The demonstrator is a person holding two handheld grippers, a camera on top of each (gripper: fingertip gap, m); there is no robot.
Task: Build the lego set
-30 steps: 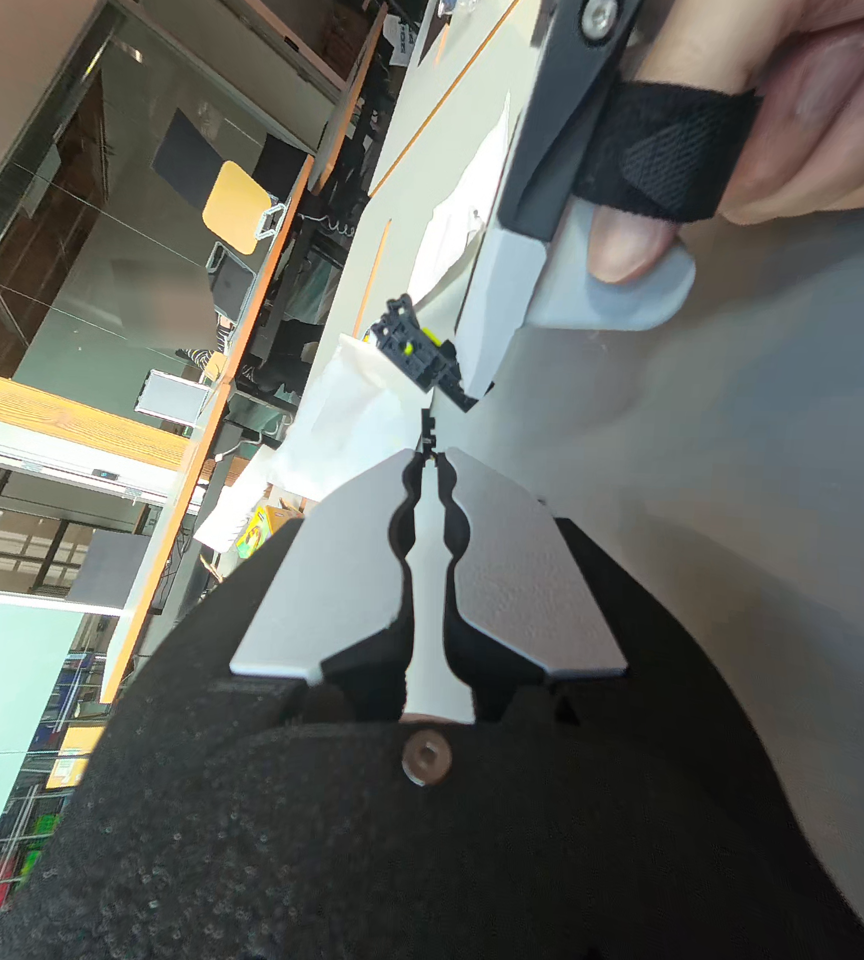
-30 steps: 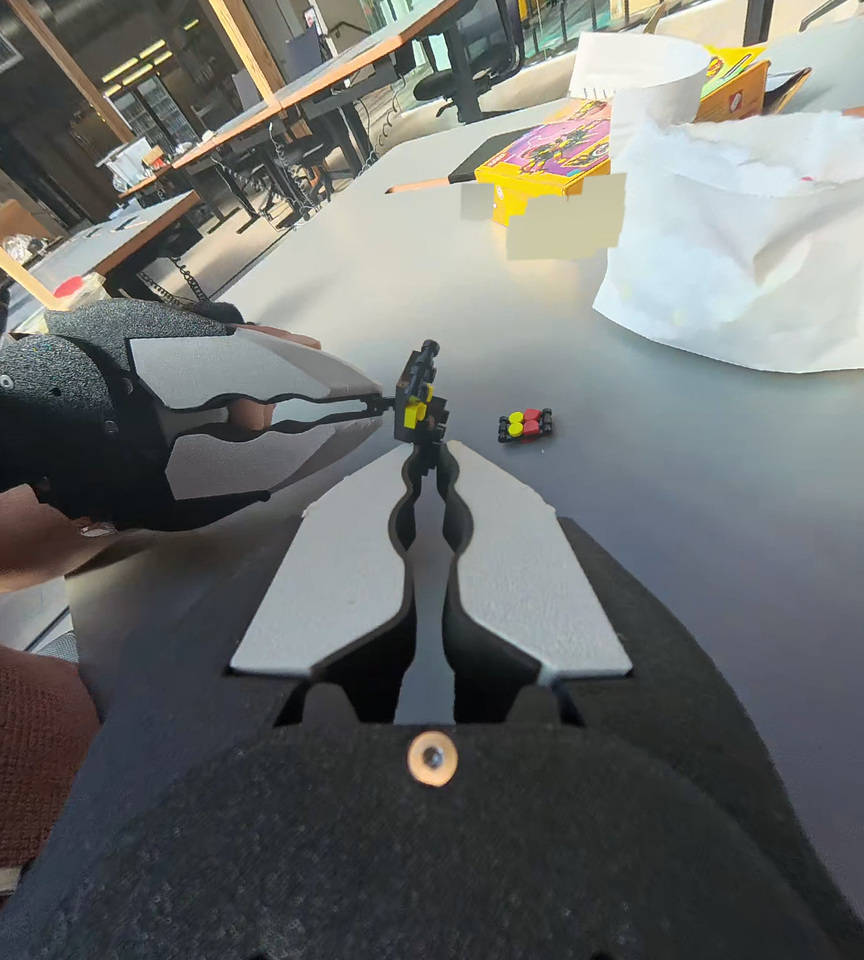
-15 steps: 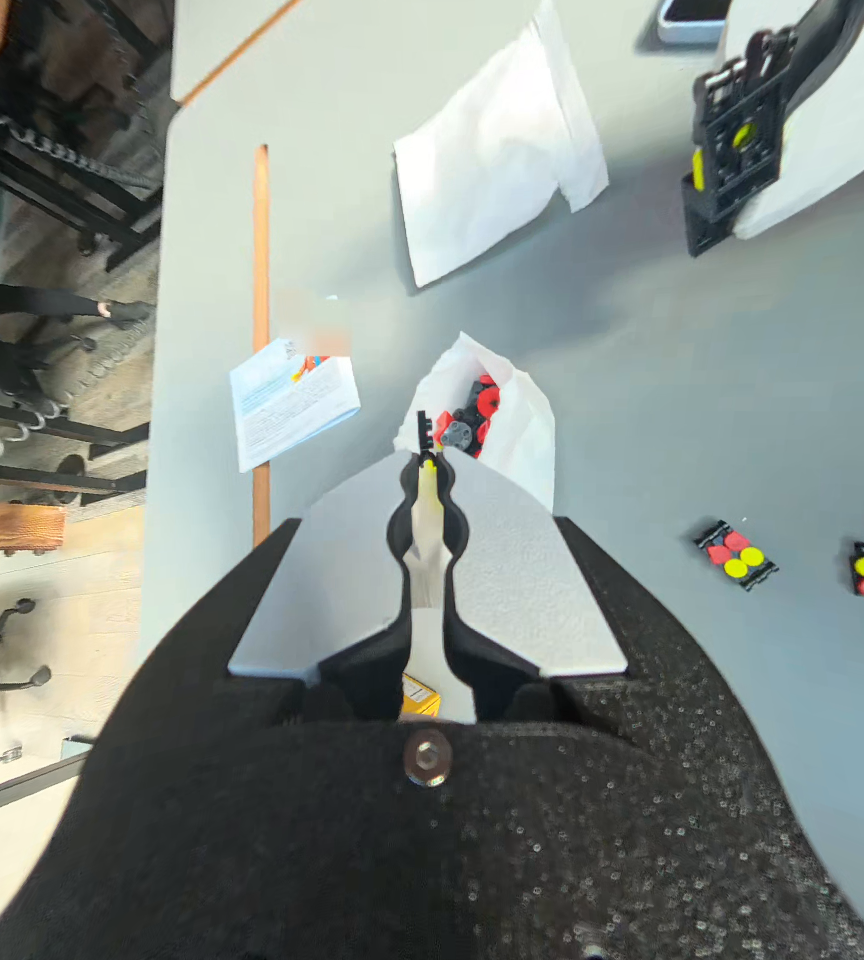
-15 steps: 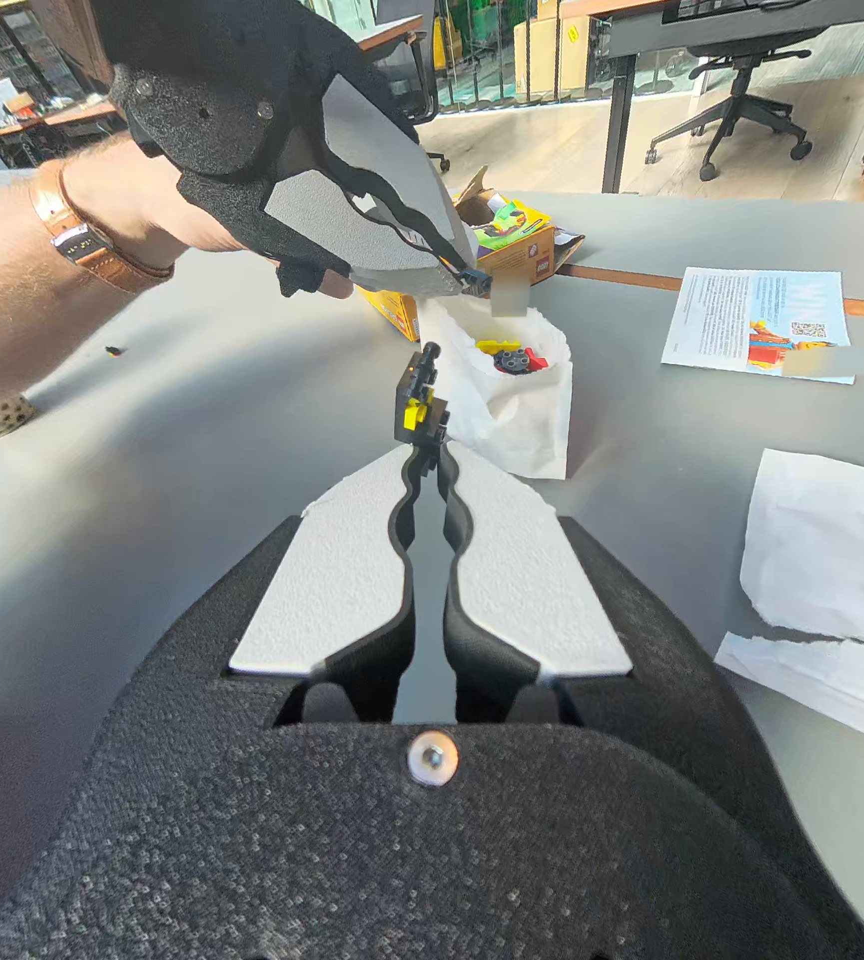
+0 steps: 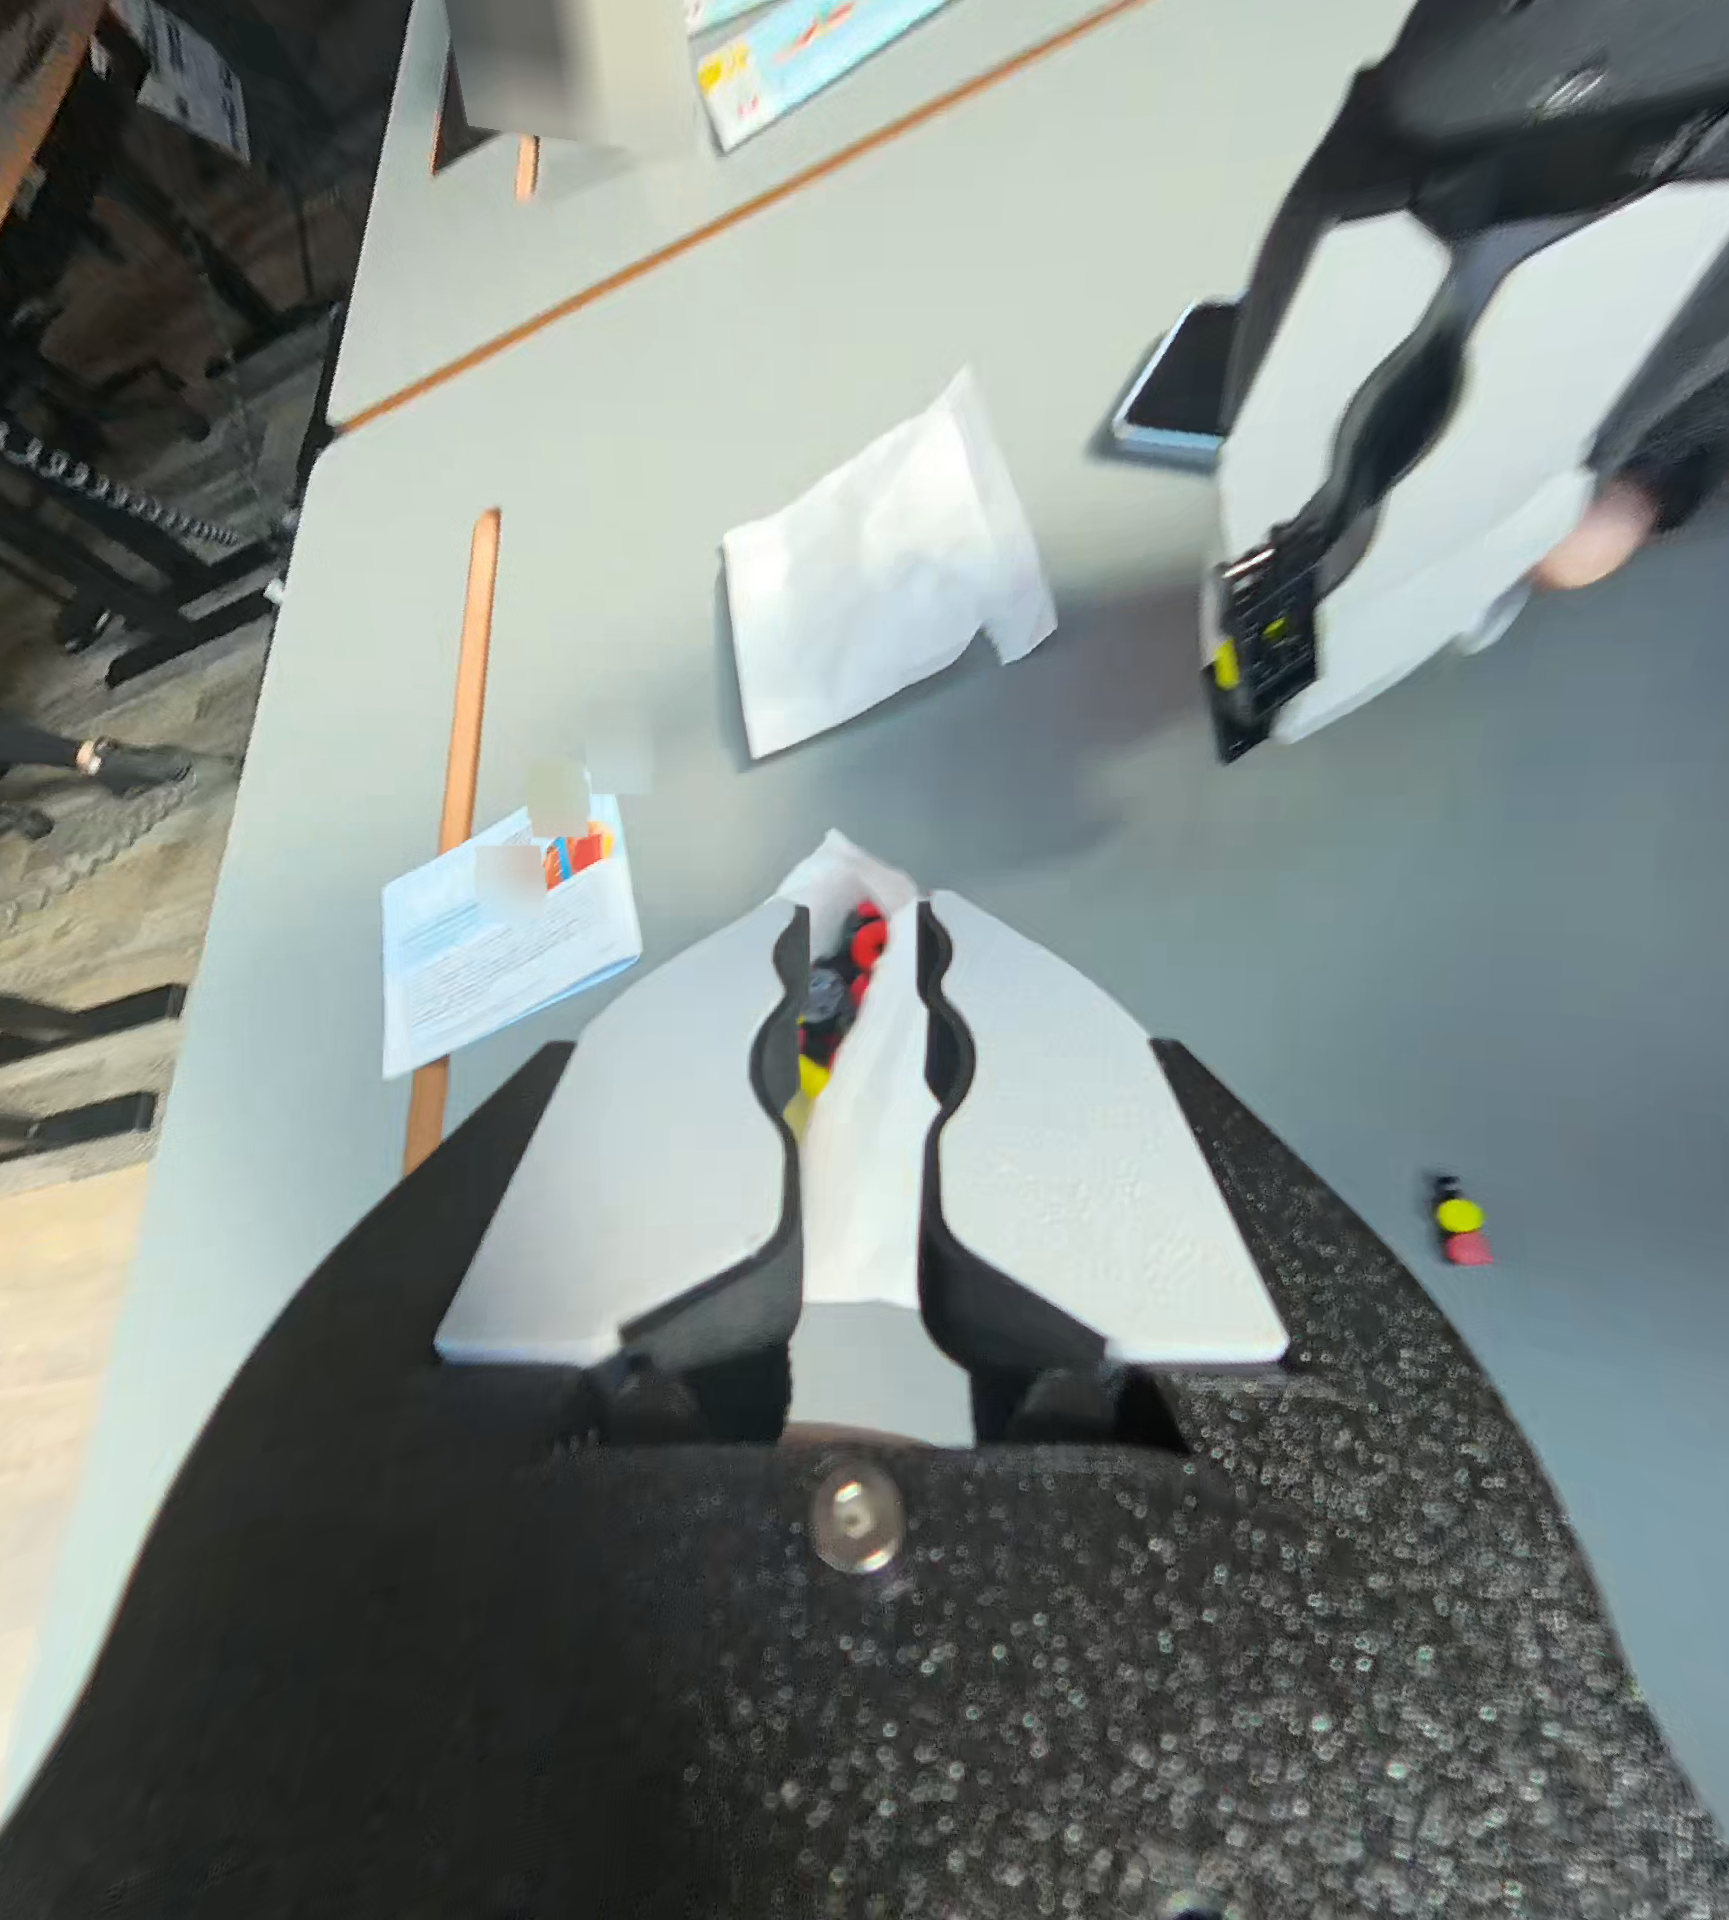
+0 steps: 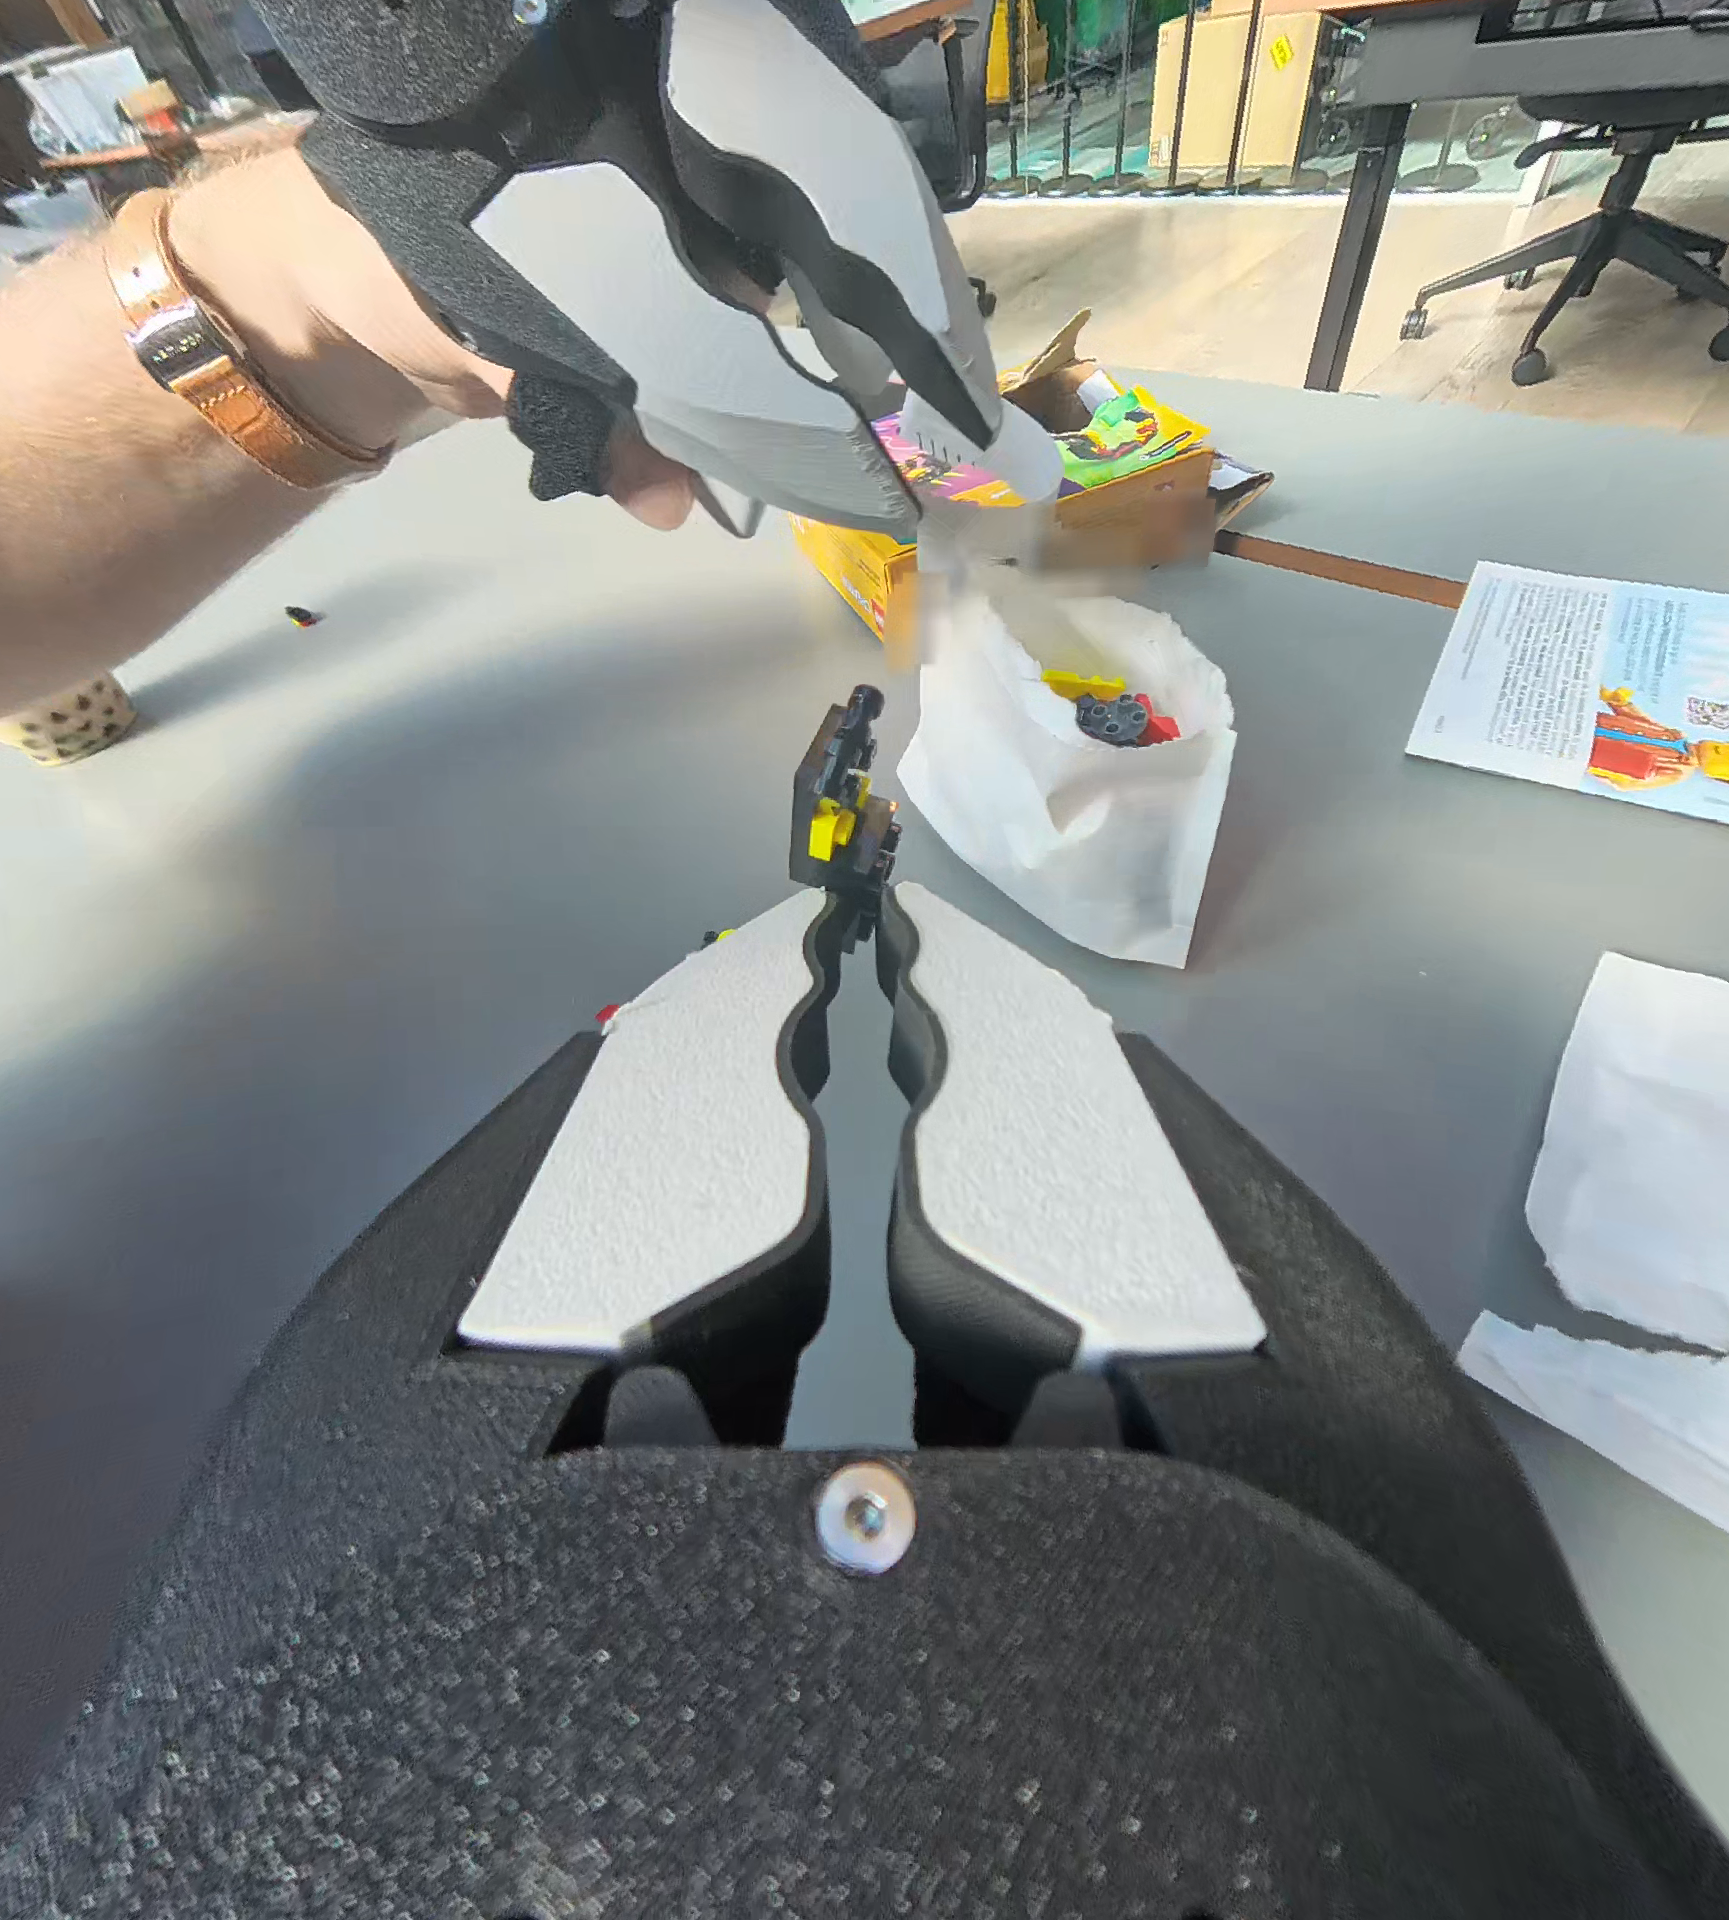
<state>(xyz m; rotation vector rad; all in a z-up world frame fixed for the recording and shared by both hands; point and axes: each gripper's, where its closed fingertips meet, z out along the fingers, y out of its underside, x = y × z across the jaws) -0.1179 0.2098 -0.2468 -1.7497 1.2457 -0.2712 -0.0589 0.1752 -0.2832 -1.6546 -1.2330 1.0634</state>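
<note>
My right gripper (image 6: pixel 855 904) is shut on the bottom of a black lego assembly with a yellow piece (image 6: pixel 839 790) and holds it upright above the grey table (image 6: pixel 372 935). It also shows in the left wrist view (image 5: pixel 1260 644). My left gripper (image 5: pixel 855 914) is open and nothing shows between its fingertips. It hovers right above an open white paper bag (image 6: pixel 1078 831) of loose red, black and yellow pieces (image 5: pixel 865 935). In the right wrist view the left gripper (image 6: pixel 953 457) hangs over the bag, pointing down.
A yellow lego box (image 6: pixel 860 582) stands behind the bag. A leaflet (image 6: pixel 1618 696) lies to the right and torn white paper (image 6: pixel 1691 1143) at the near right. A small red-and-yellow piece (image 5: pixel 1457 1231), a phone (image 5: pixel 1177 384) and a paper cup (image 6: pixel 60 717) are on the table. Tip to tip, the grippers are about 9 cm apart.
My left gripper swung away from the assembly to above the bag and opened; the small black piece it pinched is gone from its tips. My right gripper kept its hold.
</note>
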